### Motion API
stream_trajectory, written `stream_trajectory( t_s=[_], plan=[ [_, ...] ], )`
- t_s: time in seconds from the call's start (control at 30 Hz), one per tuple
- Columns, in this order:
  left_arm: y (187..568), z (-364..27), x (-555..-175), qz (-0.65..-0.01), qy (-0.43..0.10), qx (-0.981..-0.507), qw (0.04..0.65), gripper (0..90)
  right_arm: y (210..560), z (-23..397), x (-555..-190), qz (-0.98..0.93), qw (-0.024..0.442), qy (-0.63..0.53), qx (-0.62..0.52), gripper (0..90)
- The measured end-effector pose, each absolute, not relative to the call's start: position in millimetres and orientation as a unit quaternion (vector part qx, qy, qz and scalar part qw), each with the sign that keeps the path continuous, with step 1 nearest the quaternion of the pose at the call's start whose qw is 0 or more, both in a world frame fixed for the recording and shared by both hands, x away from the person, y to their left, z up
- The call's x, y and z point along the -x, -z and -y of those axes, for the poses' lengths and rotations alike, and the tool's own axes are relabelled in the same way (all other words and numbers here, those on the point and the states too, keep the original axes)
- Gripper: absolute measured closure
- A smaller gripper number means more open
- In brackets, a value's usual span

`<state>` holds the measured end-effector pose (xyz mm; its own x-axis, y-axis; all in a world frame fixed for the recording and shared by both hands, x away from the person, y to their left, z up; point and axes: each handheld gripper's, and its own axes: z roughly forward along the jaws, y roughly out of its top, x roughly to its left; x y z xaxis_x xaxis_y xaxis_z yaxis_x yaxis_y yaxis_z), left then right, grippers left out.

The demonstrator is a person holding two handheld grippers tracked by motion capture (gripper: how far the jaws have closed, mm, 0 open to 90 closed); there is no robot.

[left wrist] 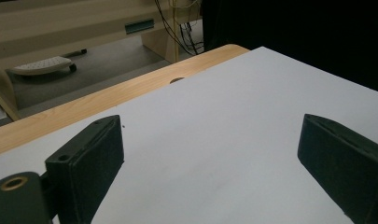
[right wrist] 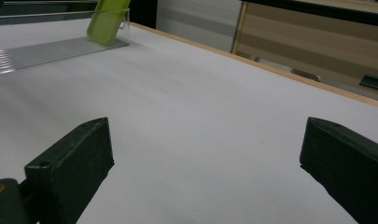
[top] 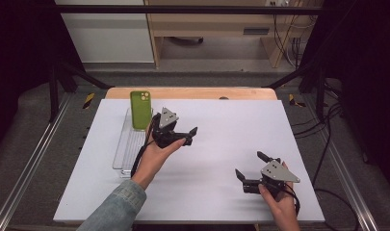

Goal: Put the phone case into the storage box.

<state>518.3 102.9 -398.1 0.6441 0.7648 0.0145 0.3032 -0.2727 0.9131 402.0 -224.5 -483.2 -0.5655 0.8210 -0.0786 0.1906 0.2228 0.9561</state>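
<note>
Table: a white board (top: 221, 192) covered the wooden table, whose bare edge (top: 192, 93) showed along the far side.
Tray: a clear ribbed tray (top: 127, 147) lay on the left part of the board, its long axis running near to far.
Phone: a green phone (top: 140, 109) stood upright at the tray's far end, leaning back, camera lenses at the top, long axis vertical; the right gripper view caught it tilted against the tray's clear end wall (right wrist: 105, 21).
Key relation: the phone sat just left of and slightly beyond the left gripper (top: 190, 135), close beside that hand; it lay well apart from the right gripper (top: 250, 166), far and to the left across the board.
Nearer hand: the left hand (top: 156, 154), by a wide margin, so any grasp of the phone looked like its work.
Left gripper pose: held above the board just right of the tray, jaws pointing right and away from the phone, spread wide with nothing between them; its own view looked over bare board toward the far right corner.
Right gripper pose: low over the near right part of the board, held in the right hand (top: 279, 204), jaws aimed left and far, also spread wide and holding nothing.
Judgement: the left gripper would probably need to turn back leftward to face the phone's narrow sides.
</note>
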Motion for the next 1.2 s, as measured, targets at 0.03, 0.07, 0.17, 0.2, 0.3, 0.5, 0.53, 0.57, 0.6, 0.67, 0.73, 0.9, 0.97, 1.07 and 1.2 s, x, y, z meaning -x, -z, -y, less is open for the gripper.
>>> stream_trajectory(
  t_s=[0.03, 0.07, 0.17, 0.2, 0.3, 0.5, 0.53, 0.57, 0.6, 0.67, 0.73, 0.9, 0.97, 1.07, 1.2],
  plan=[
    [399, -102, -517, -0.352, -0.234, -0.761, 0.492, 6.5, 483, 224, -402, -0.721, 0.306, -0.514, -0.351, 3.1],
    [399, -102, -517, -0.352, -0.234, -0.761, 0.492, 6.5, 483, 224, -402, -0.721, 0.306, -0.514, -0.351, 3.1],
    [400, -101, -511, -0.352, -0.232, -0.76, 0.495, 6.5, 483, 224, -402, -0.721, 0.306, -0.514, -0.351, 3.1],
    [400, -101, -510, -0.351, -0.232, -0.76, 0.496, 6.5, 483, 224, -402, -0.721, 0.306, -0.513, -0.351, 3.1],
    [399, -100, -505, -0.348, -0.232, -0.759, 0.499, 6.4, 484, 224, -402, -0.722, 0.307, -0.513, -0.35, 3.1],
    [392, -103, -499, -0.351, -0.236, -0.749, 0.51, 4.0, 485, 223, -401, -0.723, 0.306, -0.509, -0.352, 3.1],
    [390, -104, -498, -0.351, -0.237, -0.747, 0.513, 3.9, 485, 223, -401, -0.723, 0.306, -0.51, -0.352, 3.1],
    [388, -104, -497, -0.35, -0.237, -0.746, 0.515, 3.5, 484, 223, -401, -0.723, 0.306, -0.51, -0.352, 3.1],
    [387, -105, -496, -0.349, -0.238, -0.745, 0.516, 3.3, 484, 223, -401, -0.723, 0.307, -0.51, -0.351, 3.1],
    [384, -107, -494, -0.347, -0.239, -0.744, 0.518, 3.1, 484, 223, -401, -0.723, 0.307, -0.51, -0.351, 3.1],
    [381, -109, -491, -0.345, -0.241, -0.741, 0.523, 3.1, 484, 223, -401, -0.723, 0.307, -0.51, -0.351, 3.1],
    [373, -115, -482, -0.341, -0.245, -0.736, 0.531, 3.1, 484, 223, -401, -0.722, 0.306, -0.511, -0.352, 3.1],
    [370, -118, -478, -0.34, -0.248, -0.733, 0.534, 3.1, 484, 223, -401, -0.722, 0.306, -0.51, -0.352, 3.1],
    [365, -124, -473, -0.339, -0.251, -0.728, 0.541, 2.8, 484, 223, -401, -0.723, 0.307, -0.51, -0.352, 3.1],
    [363, -129, -469, -0.335, -0.255, -0.729, 0.54, 2.3, 484, 223, -401, -0.721, 0.308, -0.511, -0.352, 3.1]
  ],
)
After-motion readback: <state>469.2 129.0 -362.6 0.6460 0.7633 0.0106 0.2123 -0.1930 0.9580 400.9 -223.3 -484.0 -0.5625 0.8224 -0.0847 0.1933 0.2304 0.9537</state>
